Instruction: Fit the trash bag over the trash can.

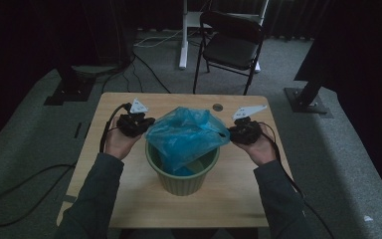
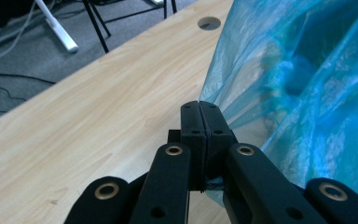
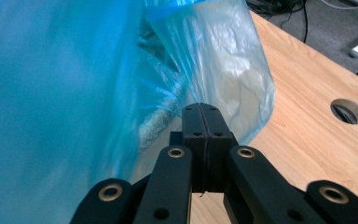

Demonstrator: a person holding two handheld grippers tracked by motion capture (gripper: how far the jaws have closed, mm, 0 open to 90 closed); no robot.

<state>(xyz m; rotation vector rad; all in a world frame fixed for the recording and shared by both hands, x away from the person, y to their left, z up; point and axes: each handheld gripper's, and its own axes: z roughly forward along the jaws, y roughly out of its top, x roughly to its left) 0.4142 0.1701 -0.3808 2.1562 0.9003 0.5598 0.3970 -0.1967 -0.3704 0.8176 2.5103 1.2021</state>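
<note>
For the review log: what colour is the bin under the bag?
Pale green bin, clearest in the high view.

I am looking down from the high view, which is sitting above my side of the table [image 1: 129,199] and facing forward, far enough back to be taking in the chair [image 1: 231,45] and floor beyond. The left gripper view is riding close behind its shut jaws, looking across the tabletop toward the far edge, with the blue bag [image 2: 307,93] pressing in at its right. The right gripper view is sitting equally close, facing the bag from the other side. Both gripper views are sharing the bag and the table's round hole [image 3: 347,111]
</note>
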